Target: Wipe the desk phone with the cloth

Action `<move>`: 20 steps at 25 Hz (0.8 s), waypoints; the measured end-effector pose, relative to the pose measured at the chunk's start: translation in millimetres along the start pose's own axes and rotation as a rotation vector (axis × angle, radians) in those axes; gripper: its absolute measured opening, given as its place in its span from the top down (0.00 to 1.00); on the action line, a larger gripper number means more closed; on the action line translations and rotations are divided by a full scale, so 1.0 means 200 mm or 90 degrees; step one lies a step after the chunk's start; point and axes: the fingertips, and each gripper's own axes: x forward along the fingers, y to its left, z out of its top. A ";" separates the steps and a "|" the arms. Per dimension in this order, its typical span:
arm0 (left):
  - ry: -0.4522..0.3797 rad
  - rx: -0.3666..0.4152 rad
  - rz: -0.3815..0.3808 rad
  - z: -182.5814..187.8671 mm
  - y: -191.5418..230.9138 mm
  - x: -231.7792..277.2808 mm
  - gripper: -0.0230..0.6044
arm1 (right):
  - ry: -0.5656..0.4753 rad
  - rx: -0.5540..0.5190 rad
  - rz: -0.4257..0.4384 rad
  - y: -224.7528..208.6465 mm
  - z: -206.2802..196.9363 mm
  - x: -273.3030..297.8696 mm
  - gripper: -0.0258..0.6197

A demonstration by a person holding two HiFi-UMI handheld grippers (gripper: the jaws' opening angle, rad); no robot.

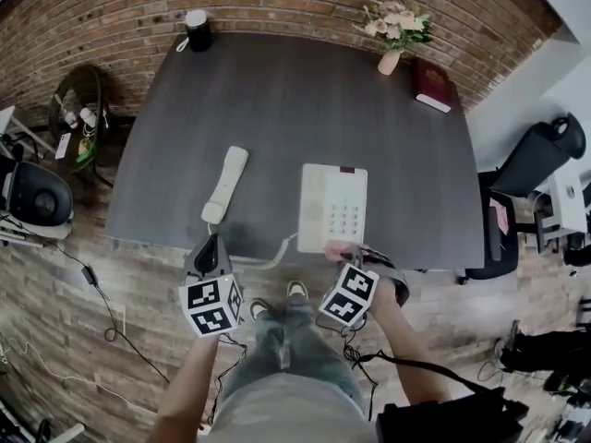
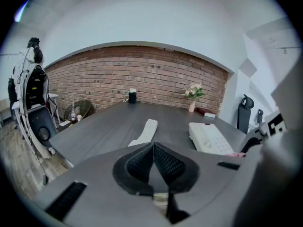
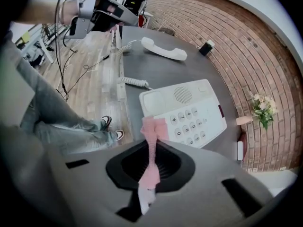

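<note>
A white desk phone base (image 1: 332,208) lies near the front edge of the dark grey desk (image 1: 305,109); its keypad (image 3: 191,119) faces up. The handset (image 1: 225,184) lies off the base to the left, joined by a coiled cord (image 3: 131,82). My right gripper (image 1: 343,252) is shut on a pink cloth (image 3: 152,141), whose bunched end hangs over the phone's near edge. My left gripper (image 1: 211,248) hovers at the desk's front edge below the handset (image 2: 146,131), jaws shut with nothing between them.
At the back of the desk stand a black cup (image 1: 198,29), a vase of flowers (image 1: 392,30) and a dark red book (image 1: 431,84). A brick wall runs behind. An office chair (image 1: 531,155) stands at the right, and cables lie on the wooden floor.
</note>
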 end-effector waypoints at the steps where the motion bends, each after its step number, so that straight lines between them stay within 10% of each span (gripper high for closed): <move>1: 0.001 0.000 -0.002 -0.01 -0.01 0.00 0.95 | 0.000 0.001 0.004 0.02 -0.01 0.00 0.93; 14: -0.038 0.010 -0.045 0.15 -0.16 0.04 0.95 | -0.127 0.142 0.002 -0.05 0.04 -0.26 0.93; 20: -0.122 0.040 -0.095 0.51 -0.38 0.05 0.95 | -0.281 0.315 -0.173 -0.47 0.01 -0.53 0.93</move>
